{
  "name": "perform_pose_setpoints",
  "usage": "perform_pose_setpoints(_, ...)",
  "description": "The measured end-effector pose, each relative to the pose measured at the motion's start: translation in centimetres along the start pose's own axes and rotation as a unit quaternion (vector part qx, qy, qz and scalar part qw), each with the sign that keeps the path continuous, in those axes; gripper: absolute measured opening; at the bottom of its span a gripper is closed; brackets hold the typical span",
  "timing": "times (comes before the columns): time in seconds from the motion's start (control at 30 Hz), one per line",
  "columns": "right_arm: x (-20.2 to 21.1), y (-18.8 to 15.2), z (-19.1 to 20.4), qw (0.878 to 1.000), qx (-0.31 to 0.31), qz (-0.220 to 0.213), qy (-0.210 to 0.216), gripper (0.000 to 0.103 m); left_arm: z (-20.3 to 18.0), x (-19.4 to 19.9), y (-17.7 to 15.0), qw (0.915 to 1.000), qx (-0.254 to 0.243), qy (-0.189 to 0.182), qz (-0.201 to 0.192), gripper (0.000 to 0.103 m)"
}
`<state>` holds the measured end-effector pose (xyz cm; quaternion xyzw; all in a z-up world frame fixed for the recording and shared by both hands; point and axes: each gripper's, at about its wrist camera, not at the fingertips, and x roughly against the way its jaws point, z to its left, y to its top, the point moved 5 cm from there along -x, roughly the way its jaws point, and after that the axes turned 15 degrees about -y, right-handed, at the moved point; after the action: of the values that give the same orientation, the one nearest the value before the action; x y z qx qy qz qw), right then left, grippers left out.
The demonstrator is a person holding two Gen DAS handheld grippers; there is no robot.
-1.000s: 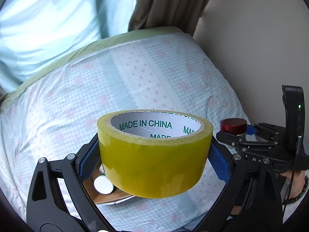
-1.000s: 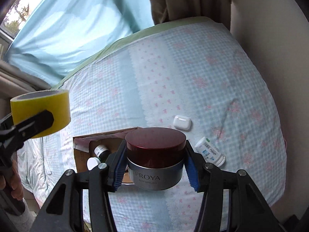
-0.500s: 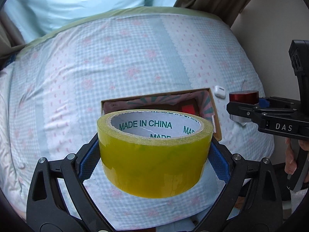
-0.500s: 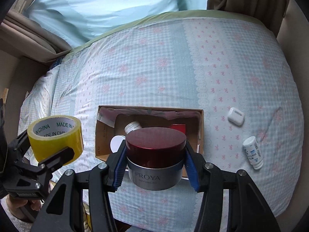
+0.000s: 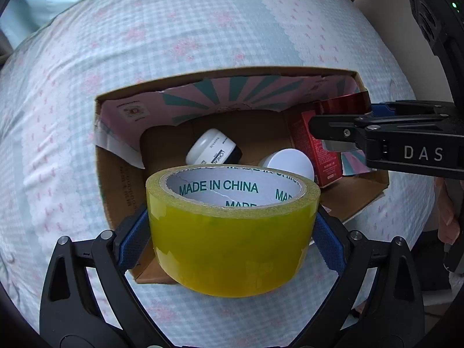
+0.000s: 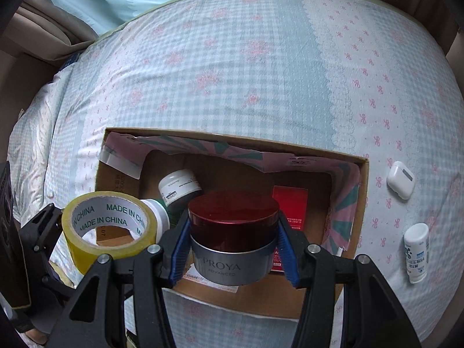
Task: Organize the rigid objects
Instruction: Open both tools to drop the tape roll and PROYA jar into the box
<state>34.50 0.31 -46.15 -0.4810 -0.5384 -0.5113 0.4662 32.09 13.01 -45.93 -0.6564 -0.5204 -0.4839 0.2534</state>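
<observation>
Left gripper [image 5: 232, 226], jaws clamped on a yellow roll of packing tape [image 5: 232, 232] whose core reads "MADE IN CHINA"; the roll hangs above the near left part of an open cardboard box [image 6: 364, 203]. Right gripper [image 6: 233, 246], jaws clamped on a PROYA cream jar [image 6: 233, 232] with a dark red lid, held above the near middle of the same box. The box rests on a bed [image 6: 246, 58] covered in a pale blue checked sheet with pink flowers. Inside the box: a small white L'Oréal jar [image 6: 179, 185] lying tilted, a white round lid [image 5: 290, 163], and a red carton [image 6: 290, 206]. On the sheet to the right of the box: a white earbud case [image 6: 400, 179] and, nearer, a small white bottle [image 6: 416, 252], well apart from each other.
</observation>
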Motion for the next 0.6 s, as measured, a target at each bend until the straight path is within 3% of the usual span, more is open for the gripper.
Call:
perform_pose_setpoints(0.37,-2.5,0.2,0.8,1.0,0.014,0.011,0.001,0.05,-1.1,-2.5,0.2,0.9988,-0.036,0.011,0.032,0.096)
perform_pose_setpoints(0.5,-3.0,0.6,1.2,0.999,0.014,0.017,0.027,0.05,-1.4,-2.7,0.1,0.9978,-0.043,0.019,0.047,0.097)
perform_pose_setpoints(0.53,-3.1,0.7,1.1,0.999,0.009,0.021,0.035,0.062,-1.4,-2.7,-0.2,0.9974,-0.043,0.026,0.052,0.101)
perform_pose_setpoints(0.57,-2.9,0.8,0.9,0.999,0.0,0.018,0.043,0.096,-1.5,-2.5,-0.3,0.9972,-0.047,0.031,0.049,0.103)
perform_pose_setpoints(0.6,-2.6,0.9,0.6,0.999,-0.012,0.01,0.051,0.103,-1.5,-2.2,-0.6,0.9972,-0.049,0.033,0.047,0.103)
